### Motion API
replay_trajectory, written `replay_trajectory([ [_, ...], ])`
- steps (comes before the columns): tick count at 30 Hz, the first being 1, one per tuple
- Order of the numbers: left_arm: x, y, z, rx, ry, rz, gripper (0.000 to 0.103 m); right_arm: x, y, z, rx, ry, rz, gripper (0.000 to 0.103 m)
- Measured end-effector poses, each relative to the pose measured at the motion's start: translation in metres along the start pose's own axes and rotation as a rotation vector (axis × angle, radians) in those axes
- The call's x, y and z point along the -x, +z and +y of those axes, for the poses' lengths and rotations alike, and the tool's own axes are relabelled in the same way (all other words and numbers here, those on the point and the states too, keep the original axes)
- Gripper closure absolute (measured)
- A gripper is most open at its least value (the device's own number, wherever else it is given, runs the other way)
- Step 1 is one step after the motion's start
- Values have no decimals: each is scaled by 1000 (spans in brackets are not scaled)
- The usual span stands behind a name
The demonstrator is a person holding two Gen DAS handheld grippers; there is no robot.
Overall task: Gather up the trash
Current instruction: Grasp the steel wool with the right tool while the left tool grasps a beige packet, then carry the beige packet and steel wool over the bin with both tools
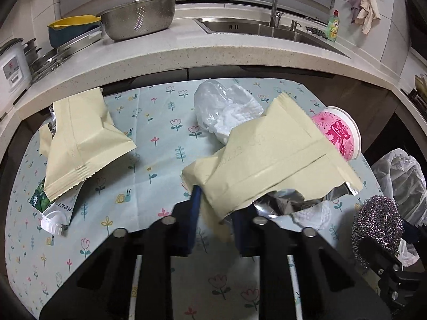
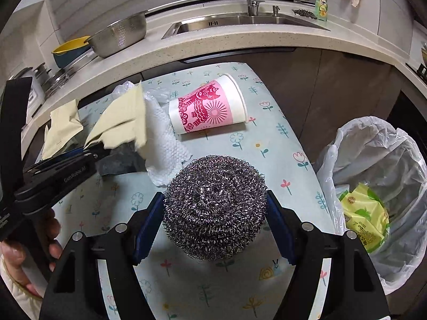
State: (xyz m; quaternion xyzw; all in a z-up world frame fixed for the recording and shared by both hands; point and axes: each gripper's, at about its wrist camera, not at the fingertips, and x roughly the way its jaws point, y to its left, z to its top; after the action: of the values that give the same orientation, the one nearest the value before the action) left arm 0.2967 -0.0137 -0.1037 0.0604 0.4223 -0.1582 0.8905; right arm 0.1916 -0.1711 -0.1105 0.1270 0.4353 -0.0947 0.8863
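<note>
My left gripper (image 1: 216, 213) is shut on a torn beige snack wrapper (image 1: 269, 154) and holds it above the flowered tablecloth (image 1: 149, 144); the same wrapper shows in the right wrist view (image 2: 120, 120). My right gripper (image 2: 214, 213) is shut on a steel wool scrubber (image 2: 214, 206), also seen at the right of the left wrist view (image 1: 376, 226). A pink paper cup (image 2: 210, 106) lies on its side. A second beige wrapper (image 1: 82, 138), a green pouch (image 1: 53, 208), white paper towel (image 2: 162, 144) and a clear plastic bag (image 1: 210, 101) lie on the cloth.
A lined trash bin (image 2: 379, 154) with a yellow-green packet (image 2: 365, 216) inside stands right of the table. Behind runs a counter (image 1: 186, 53) with a colander (image 1: 138, 18), a sink (image 1: 253, 26) and a dish soap bottle (image 1: 333, 25).
</note>
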Motion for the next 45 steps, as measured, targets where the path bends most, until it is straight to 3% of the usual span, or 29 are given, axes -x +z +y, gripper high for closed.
replay_trajectory([
  [3, 10, 1, 0, 13, -9, -14, 99, 6, 0, -2, -5, 6, -13, 32],
  [12, 68, 8, -20, 23, -62, -77, 100, 52, 6, -24, -28, 14, -97, 32],
  [24, 122, 6, -98, -48, -165, -122, 100, 127, -3, -103, -135, -64, -208, 32],
  [33, 132, -5, -157, -117, -215, -101, 100, 162, -24, -161, -215, -133, -240, 32],
  [45, 111, -8, -245, -215, -290, -27, 97, 195, -51, -216, -303, -196, -268, 32],
])
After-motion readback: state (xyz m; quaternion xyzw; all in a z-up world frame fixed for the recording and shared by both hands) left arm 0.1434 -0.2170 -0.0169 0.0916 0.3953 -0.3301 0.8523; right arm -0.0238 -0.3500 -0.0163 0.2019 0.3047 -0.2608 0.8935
